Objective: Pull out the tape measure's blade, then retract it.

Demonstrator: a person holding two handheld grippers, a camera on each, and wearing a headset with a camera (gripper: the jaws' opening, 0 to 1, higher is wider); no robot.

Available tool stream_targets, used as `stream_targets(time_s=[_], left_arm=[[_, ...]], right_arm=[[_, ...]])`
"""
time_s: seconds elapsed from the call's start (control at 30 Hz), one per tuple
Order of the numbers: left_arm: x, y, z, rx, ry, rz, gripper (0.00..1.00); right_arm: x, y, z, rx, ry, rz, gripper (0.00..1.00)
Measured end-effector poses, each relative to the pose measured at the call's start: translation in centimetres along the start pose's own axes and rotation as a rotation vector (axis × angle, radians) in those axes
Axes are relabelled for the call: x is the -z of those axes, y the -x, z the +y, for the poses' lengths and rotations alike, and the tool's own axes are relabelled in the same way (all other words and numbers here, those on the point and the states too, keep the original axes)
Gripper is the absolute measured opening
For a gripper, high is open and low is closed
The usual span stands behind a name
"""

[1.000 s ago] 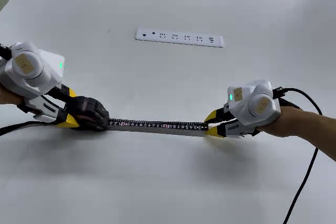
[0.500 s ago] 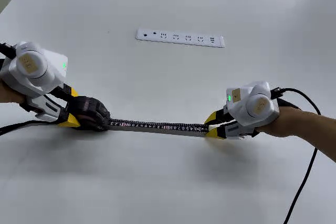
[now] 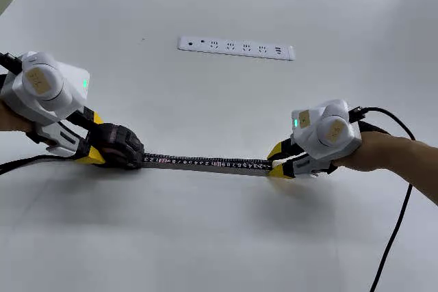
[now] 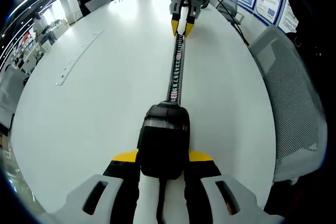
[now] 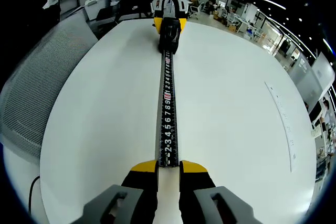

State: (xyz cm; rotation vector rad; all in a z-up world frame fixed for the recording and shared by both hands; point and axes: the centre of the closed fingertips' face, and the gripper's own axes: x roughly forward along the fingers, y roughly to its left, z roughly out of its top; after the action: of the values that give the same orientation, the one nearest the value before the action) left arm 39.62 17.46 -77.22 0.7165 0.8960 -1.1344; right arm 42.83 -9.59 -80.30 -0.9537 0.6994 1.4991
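Note:
A black tape measure case [image 3: 120, 145] rests on the white table, with my left gripper [image 3: 97, 140] shut on its sides. In the left gripper view the case [image 4: 164, 140] sits between the yellow tips of that gripper [image 4: 164, 157]. The dark blade [image 3: 205, 163] runs flat along the table to the right, and my right gripper [image 3: 274, 162] is shut on its end. The right gripper view has the blade [image 5: 167, 114] stretching from this gripper [image 5: 168, 166] to the far case [image 5: 169, 30], numbers facing up.
A white power strip [image 3: 236, 48] lies further back on the table [image 3: 219, 237]. A black cable [image 3: 397, 223] trails from the right hand off the near edge. Grey mesh chairs [image 4: 294, 93] stand beside the table.

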Motion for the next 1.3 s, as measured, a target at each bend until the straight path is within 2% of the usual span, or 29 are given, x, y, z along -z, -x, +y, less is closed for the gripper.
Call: stream_targets(time_s=[0.5,0.83,0.97,1.07,1.13,1.3], left_arm=[[0.1,0.2,-0.1,0.014,-0.030,0.025,0.29],[0.5,0.9,-0.6,0.023,0.008,0.020,0.35],[0.6,1.0,-0.9,0.023,0.013,0.024,0.40],[0.3,1.3,-1.5,0.046,0.044,0.004,0.41],[0.3,1.4,-1.3,0.028,0.046,0.000,0.44],[0.4,1.7,-1.7,0.031,0.082,-0.016,0.49]], right_arm=[[-0.1,0.0,0.0,-0.011,0.006,0.015,0.13],[0.6,1.0,0.4,-0.002,0.020,0.036,0.17],[0.9,1.4,0.7,0.002,0.002,0.037,0.23],[1.1,1.9,0.7,0.014,-0.020,0.030,0.26],[1.0,2.2,0.6,0.027,-0.029,0.033,0.29],[1.0,2.7,0.9,0.044,-0.041,0.017,0.33]])
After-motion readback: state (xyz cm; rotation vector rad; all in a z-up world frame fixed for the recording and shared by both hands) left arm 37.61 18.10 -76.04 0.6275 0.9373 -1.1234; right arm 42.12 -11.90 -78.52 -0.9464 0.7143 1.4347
